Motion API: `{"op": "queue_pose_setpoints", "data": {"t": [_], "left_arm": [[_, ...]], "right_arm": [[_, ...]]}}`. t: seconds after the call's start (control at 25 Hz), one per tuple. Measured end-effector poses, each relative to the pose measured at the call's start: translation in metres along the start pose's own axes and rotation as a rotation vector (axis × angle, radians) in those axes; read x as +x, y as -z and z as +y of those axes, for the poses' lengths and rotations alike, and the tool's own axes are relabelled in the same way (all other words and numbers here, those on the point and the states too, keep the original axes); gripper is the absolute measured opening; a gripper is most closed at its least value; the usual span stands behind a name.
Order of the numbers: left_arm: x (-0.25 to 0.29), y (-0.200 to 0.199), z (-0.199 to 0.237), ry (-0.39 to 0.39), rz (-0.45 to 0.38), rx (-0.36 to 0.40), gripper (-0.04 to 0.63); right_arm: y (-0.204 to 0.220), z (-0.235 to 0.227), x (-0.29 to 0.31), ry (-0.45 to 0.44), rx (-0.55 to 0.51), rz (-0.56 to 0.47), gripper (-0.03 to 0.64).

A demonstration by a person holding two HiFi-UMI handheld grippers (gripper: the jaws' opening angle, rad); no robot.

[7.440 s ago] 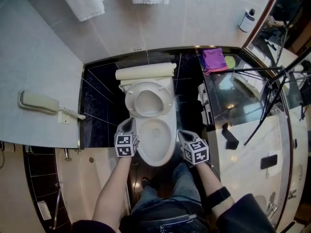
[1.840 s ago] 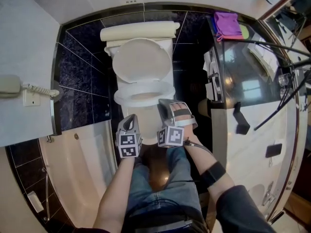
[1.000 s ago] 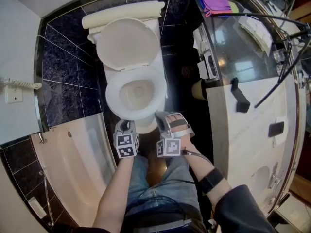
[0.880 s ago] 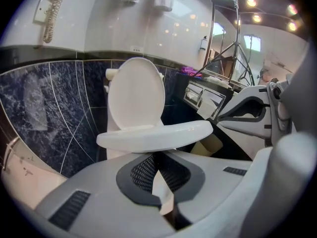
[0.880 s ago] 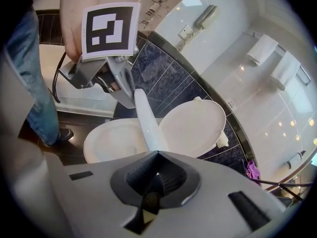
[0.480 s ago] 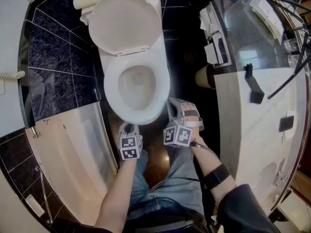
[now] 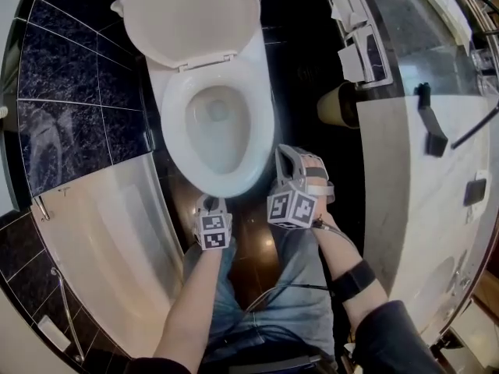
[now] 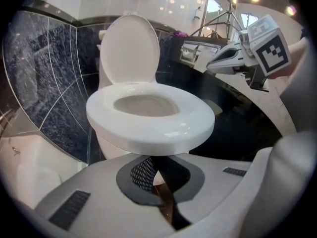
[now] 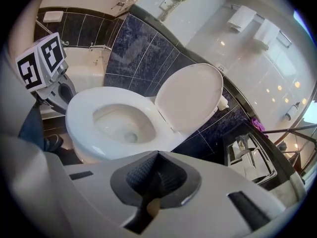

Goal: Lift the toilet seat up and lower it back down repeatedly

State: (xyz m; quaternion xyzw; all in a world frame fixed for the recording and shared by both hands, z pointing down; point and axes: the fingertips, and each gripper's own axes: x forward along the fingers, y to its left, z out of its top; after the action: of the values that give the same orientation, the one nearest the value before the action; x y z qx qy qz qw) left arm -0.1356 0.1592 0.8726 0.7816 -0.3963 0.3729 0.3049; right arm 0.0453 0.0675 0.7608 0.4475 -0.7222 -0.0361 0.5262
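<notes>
The white toilet seat (image 7: pixel 173 127) lies flat on the bowl, and the lid (image 7: pixel 191 14) stands raised behind it. My left gripper (image 7: pixel 208 202) is shut on nothing. It sits just before the bowl's front, lower than the seat's front rim (image 8: pixel 148 128). My right gripper (image 7: pixel 284 156) is also shut and empty, at the bowl's front right, clear of the seat (image 9: pixel 79 113). Each gripper shows in the other's view: the right gripper (image 8: pixel 233 58) and the left gripper (image 9: pixel 54 88). The lid (image 8: pixel 130 53) leans back against the tank, as the right gripper view also shows of the lid (image 9: pixel 190 98).
A cream bathtub (image 7: pixel 101 240) lies close on the left. A marble counter (image 7: pixel 413 178) runs along the right, with a brown bin (image 7: pixel 335 104) on the dark floor beside the toilet. The person's jeans-clad legs (image 7: pixel 273 287) are directly behind the grippers.
Both grippers have sunk and drawn back from the bowl's front edge. The toilet has slid up the head view. The seat has stayed flat on the bowl.
</notes>
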Motion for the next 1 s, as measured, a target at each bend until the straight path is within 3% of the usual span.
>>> {"op": "queue_pose_setpoints", "data": {"t": [0.24, 0.72, 1.0], "left_arm": [[0.018, 0.021, 0.001, 0.017, 0.053, 0.024, 0.000], [0.022, 0.052, 0.003, 0.050, 0.200, -0.004, 0.000], [0.000, 0.022, 0.007, 0.045, 0.133, 0.030, 0.000]], "right_arm": [[0.008, 0.005, 0.007, 0.008, 0.022, 0.006, 0.017], [-0.004, 0.013, 0.012, 0.005, 0.044, 0.003, 0.017], [-0.014, 0.002, 0.004, 0.009, 0.058, 0.001, 0.017]]}}
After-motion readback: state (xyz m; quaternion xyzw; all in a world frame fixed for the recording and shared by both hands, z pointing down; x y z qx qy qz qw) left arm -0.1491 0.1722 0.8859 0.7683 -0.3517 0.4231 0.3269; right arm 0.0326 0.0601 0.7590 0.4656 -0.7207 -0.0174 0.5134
